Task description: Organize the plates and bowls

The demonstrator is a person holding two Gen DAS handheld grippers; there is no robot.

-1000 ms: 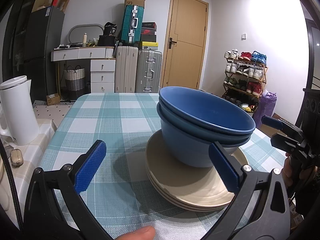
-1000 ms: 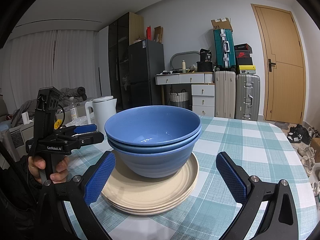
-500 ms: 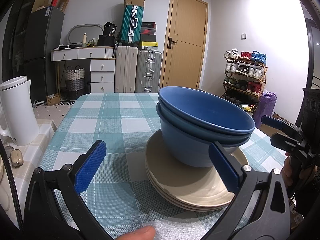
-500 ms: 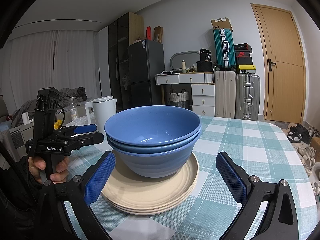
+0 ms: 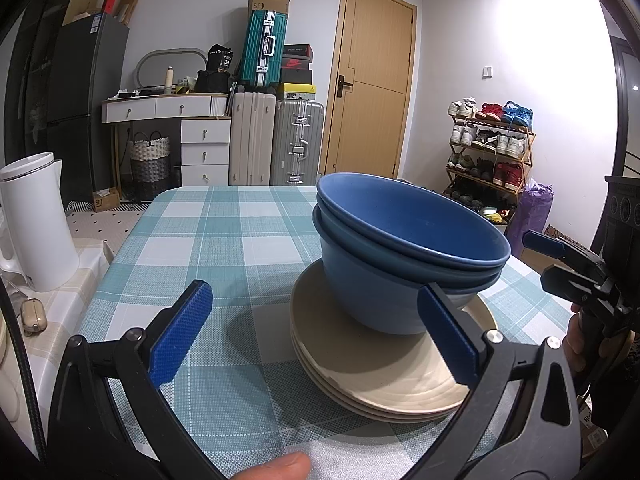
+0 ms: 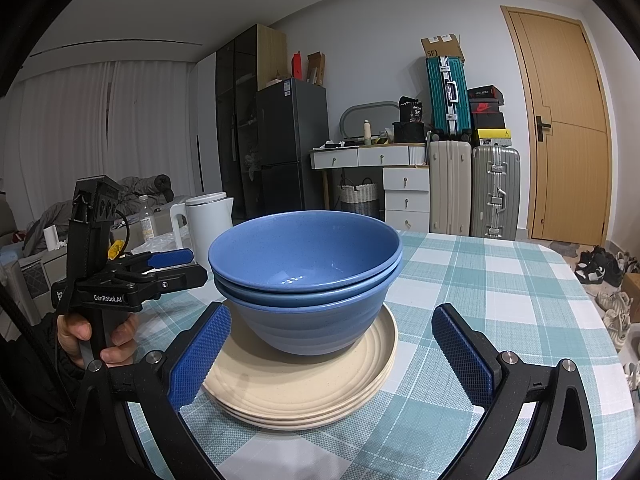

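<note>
In the left wrist view the left gripper (image 5: 316,330) is seen spread wide and empty, the stiff, probably smooth blue bowls (image 5: 404,256) nested on beige plates (image 5: 384,364) at 1 o'clock, while in the right wrist view the right gripper (image 6: 332,354) is likewise spread, the stack at 12 o'clock, best taken by the rim.

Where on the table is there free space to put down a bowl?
Bare cloth lies between the bowls on the plates and the kettle, running to the far edge. More lies right of the stack. The near edge is crowded by both open tongs.
</note>
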